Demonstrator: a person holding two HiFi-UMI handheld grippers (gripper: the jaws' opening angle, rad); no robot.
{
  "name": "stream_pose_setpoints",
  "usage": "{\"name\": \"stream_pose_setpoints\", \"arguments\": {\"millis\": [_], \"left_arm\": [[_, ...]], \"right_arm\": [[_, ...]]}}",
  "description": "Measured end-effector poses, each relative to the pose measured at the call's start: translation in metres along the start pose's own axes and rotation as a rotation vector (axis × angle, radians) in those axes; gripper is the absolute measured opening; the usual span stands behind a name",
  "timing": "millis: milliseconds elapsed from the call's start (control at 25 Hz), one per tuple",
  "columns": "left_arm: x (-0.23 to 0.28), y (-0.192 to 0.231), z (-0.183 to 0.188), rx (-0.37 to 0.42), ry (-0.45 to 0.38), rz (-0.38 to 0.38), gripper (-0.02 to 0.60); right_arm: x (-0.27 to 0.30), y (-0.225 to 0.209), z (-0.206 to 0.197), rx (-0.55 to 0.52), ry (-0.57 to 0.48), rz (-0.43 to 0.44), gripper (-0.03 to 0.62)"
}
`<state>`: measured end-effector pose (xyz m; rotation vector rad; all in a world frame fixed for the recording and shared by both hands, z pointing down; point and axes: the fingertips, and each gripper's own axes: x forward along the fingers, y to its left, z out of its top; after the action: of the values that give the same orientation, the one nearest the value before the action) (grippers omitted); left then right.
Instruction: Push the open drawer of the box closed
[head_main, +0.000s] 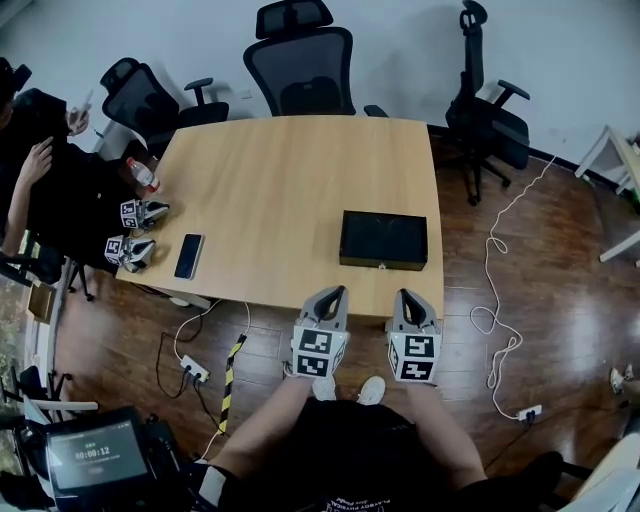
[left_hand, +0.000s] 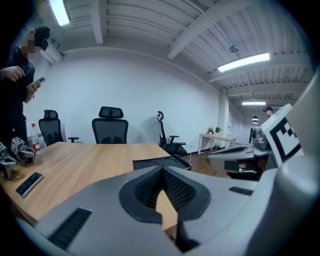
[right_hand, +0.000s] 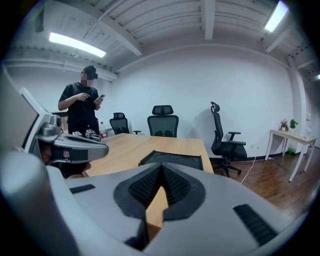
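Observation:
A flat black box (head_main: 383, 240) lies on the wooden table (head_main: 280, 190), near its front right edge, with a small pale knob on the side facing me. Seen low from the left gripper view, the box (left_hand: 159, 161) is a shallow black tray shape, and likewise the box (right_hand: 172, 159) in the right gripper view. My left gripper (head_main: 337, 291) hovers at the table's front edge, left of the box and short of it. My right gripper (head_main: 406, 294) hovers just in front of the box's near side, not touching. Both grippers are shut, pads meeting with nothing between them.
A phone (head_main: 188, 256), two spare grippers (head_main: 135, 232) and a water bottle (head_main: 142, 175) sit at the table's left end, beside a standing person (head_main: 40, 170). Office chairs (head_main: 300, 60) ring the far side. Cables (head_main: 495, 300) and a power strip (head_main: 195, 370) lie on the floor.

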<state>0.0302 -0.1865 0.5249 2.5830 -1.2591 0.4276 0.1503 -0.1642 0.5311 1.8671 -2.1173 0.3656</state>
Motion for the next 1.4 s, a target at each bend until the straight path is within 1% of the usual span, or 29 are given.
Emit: {"name": "stream_pose_setpoints", "arguments": {"millis": [160,320,400,520,640,720,840,1000,1120,1280,1400], "left_arm": [[-0.008,-0.005,0.005,-0.005,-0.012,-0.012,-0.002],[-0.02,0.002,0.0,0.006,-0.016,-0.031,-0.002],[-0.022,0.006,-0.008,-0.001,-0.012,-0.039,-0.002],[-0.022,0.01,-0.023,-0.013,-0.001,-0.059,-0.002],[-0.024,0.006,-0.035,-0.017,0.015,-0.08,-0.002],[-0.026,0.005,-0.038,-0.023,0.02,-0.092,-0.002],[-0.029,0.003,-0.036,-0.022,0.009,-0.097,-0.002],[-0.053,-0.035,-0.025,-0.023,-0.023,-0.041,-0.002],[-0.074,-0.061,-0.032,-0.032,-0.023,-0.005,-0.002],[-0.091,-0.102,-0.044,-0.012,-0.015,-0.005,-0.002],[-0.113,-0.113,-0.054,-0.012,-0.016,0.011,-0.002]], "right_arm": [[-0.012,0.009,0.009,-0.021,-0.03,0.012,0.005],[-0.01,0.027,-0.001,-0.032,-0.024,0.009,0.005],[-0.008,0.036,-0.006,-0.031,-0.022,-0.001,0.005],[-0.01,0.042,-0.012,-0.009,-0.019,-0.034,0.005],[-0.017,0.048,-0.015,-0.009,-0.021,-0.052,0.005],[-0.018,0.05,-0.018,0.005,-0.021,-0.06,0.005],[-0.021,0.05,-0.016,0.055,-0.038,-0.058,0.005],[-0.065,0.031,-0.013,0.053,-0.078,-0.037,0.005],[-0.094,0.022,-0.019,0.076,-0.095,-0.006,0.005],[-0.134,0.002,-0.032,0.07,-0.107,0.021,0.005],[-0.155,0.007,-0.051,0.063,-0.09,0.026,0.005]]}}
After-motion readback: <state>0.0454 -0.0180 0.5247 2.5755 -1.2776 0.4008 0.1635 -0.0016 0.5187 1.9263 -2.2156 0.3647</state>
